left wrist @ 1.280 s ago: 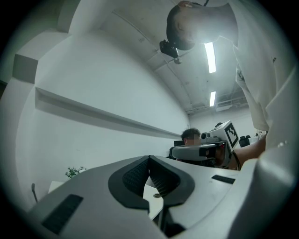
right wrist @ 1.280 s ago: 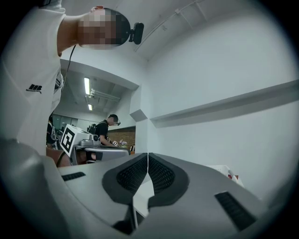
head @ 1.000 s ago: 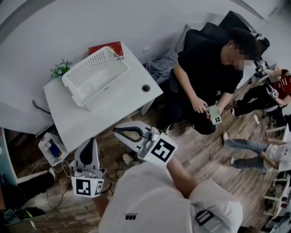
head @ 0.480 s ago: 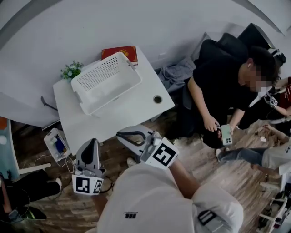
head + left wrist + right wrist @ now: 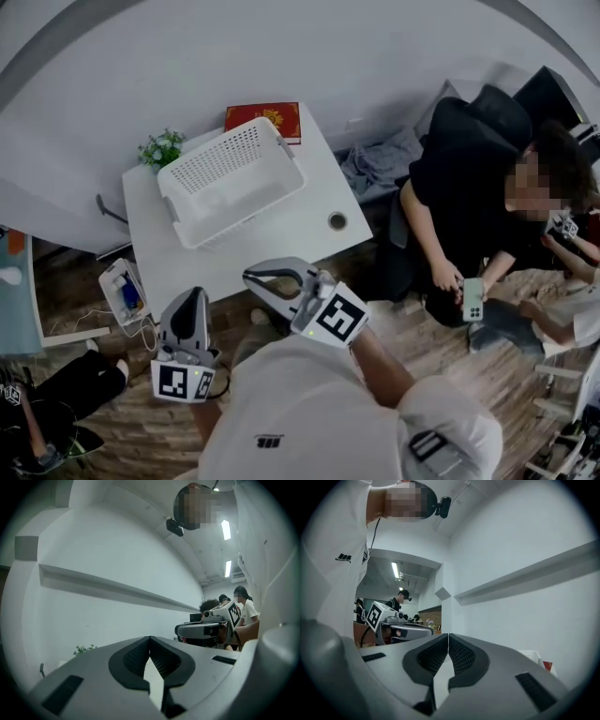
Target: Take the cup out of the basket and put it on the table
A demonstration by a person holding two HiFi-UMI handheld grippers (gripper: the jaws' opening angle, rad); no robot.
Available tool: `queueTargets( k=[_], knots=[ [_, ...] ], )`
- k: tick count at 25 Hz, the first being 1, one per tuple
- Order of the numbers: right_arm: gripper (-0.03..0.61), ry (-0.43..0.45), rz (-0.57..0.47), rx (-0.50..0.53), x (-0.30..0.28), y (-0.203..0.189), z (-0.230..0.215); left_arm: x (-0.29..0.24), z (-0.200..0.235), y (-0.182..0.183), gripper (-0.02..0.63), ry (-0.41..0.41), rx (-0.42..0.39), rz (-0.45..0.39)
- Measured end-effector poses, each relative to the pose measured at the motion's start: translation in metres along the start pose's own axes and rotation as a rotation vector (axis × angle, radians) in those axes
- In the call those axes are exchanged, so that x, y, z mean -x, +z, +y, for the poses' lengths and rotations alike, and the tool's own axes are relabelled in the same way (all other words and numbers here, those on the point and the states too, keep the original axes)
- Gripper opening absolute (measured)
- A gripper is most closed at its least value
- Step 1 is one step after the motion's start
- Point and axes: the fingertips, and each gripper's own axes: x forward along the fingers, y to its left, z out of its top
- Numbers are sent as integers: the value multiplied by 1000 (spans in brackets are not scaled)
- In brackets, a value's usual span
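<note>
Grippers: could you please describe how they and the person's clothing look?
The left gripper and right gripper are light grey wedges with dark ribbed pads and a white cube bearing black square markers. The shirt is white with a black logo.

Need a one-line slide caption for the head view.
Left tongs and right tongs, both shut, held short of a white table with a perforated basket, red book and small plant.

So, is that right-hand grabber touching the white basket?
Apart. The head view shows the right gripper at the near edge of the table, with bare tabletop between it and the basket.
</note>
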Motion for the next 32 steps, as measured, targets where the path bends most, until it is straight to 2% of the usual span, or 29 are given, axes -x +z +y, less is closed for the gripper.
queueTargets(
  k=[6, 20, 28, 32],
  knots=[
    [14, -13, 6, -14, -24, -5, -22, -17, 26, -4, 9, -7, 2, 8],
    [14, -84, 97, -42, -102, -28, -58, -56, 109, -23, 9, -101, 20, 34],
    [14, -153, 155, -36, -134, -35, -74, -70, 142, -29, 9, -171, 52, 24],
    [14, -157, 182, -24, -142, -37, -81, -76, 151, -28, 9, -190, 37, 0]
  ],
)
